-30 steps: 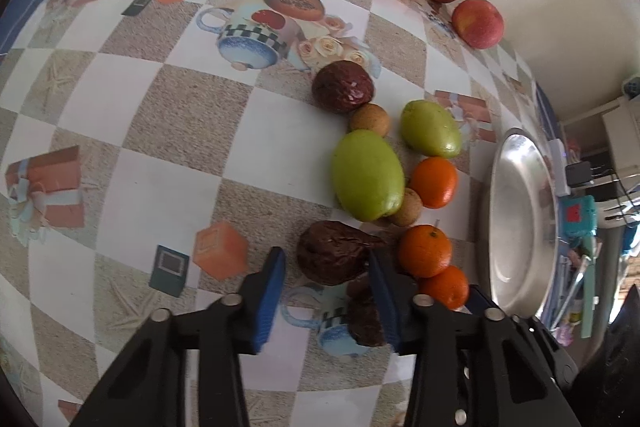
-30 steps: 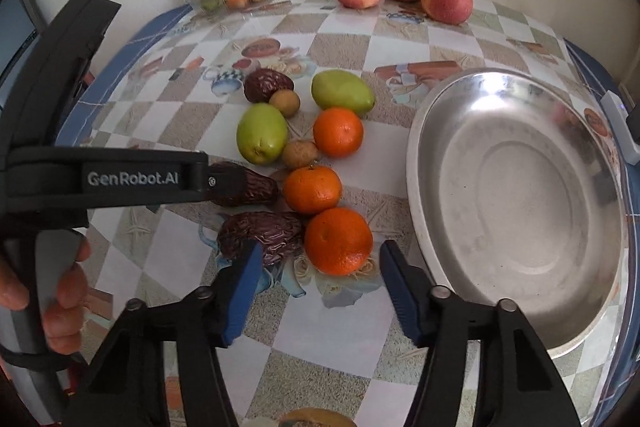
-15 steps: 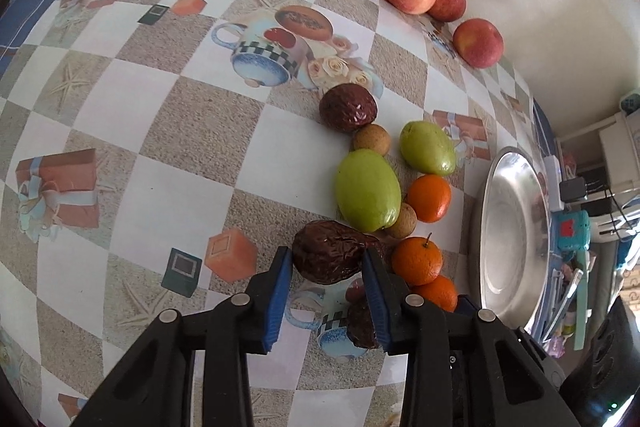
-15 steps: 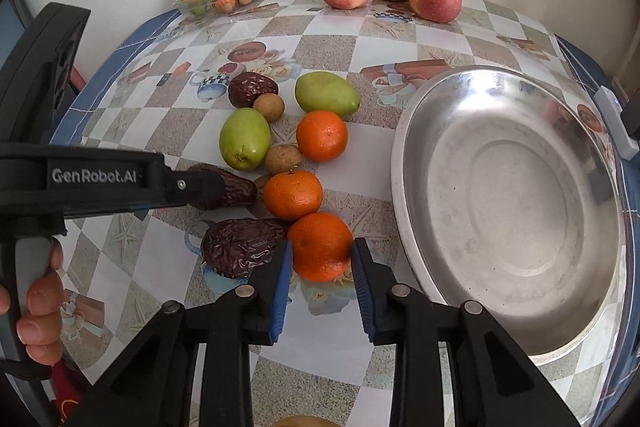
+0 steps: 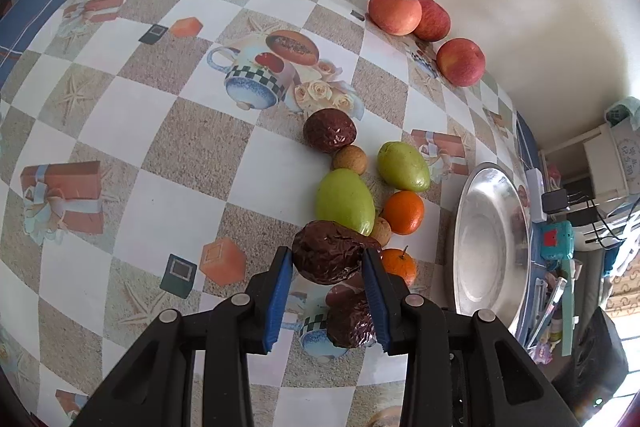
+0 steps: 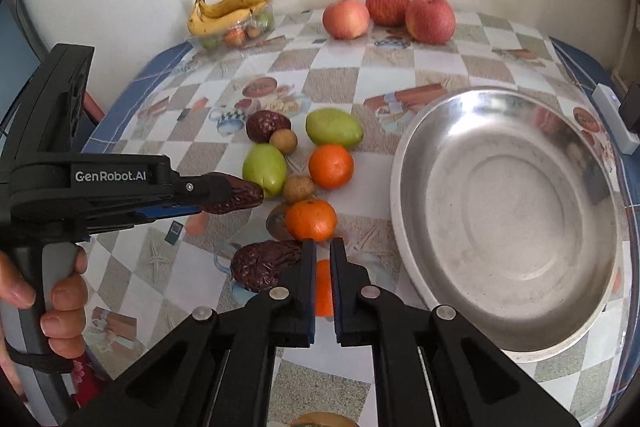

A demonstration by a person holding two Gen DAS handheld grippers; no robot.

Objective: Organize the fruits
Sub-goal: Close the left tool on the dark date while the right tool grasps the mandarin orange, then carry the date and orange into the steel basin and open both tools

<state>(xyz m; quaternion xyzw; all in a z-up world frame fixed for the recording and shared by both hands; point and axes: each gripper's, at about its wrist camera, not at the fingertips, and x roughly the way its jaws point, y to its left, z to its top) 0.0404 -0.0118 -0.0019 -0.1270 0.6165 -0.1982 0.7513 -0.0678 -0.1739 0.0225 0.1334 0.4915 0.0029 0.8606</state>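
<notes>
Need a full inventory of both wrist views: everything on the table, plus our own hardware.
apples: 3, red, far table edge by the wall
bananas: 1 bunch, yellow, on the clear tray
clear tray: 1, transparent, far left corner, small fruits inside
green fruits: 2, green, middle cluster
oranges: 3, orange, cluster; nearest one shows in the right claw's gap
small round fruits: 2, tan, cluster
wrinkled fruits: 3, dark brown; cluster's far end, beside right claw, in left claw
basin: 1, steel, empty, right of cluster
tablecloth: 1, checked, printed
left claw: black, blue pads, shut on a wrinkled fruit
right claw: shut; grip on orange unclear
hand: 1, on left claw's handle
</notes>
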